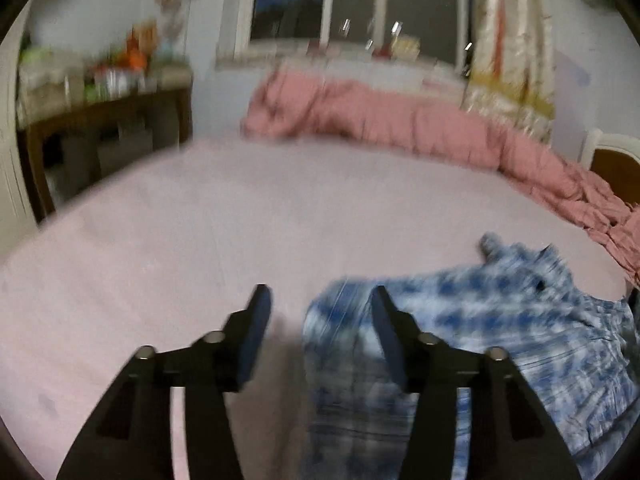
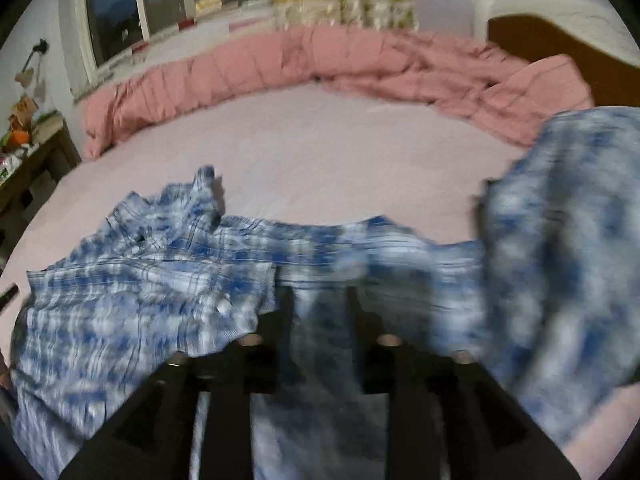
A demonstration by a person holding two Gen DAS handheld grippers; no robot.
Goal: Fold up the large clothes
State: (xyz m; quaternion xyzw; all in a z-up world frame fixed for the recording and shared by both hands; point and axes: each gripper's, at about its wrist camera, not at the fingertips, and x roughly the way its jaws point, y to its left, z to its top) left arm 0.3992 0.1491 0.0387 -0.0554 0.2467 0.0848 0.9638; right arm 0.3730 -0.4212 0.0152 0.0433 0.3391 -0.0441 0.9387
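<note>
While the left gripper [image 1: 322,300] hangs empty, jaws wide apart, over the shirt [image 1: 460,340] edge on the bed [image 1: 200,220] | right view: right gripper [image 2: 318,300] looks clamped on shirt [image 2: 140,288] cloth, blur leaves doubt, one part lifted at right | shirt crumpled, no fold visible, folding all remains.

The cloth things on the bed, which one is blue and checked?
The shirt, by both grippers. The quilt bunched along the far edge and the bedsheet are plain pink.
</note>
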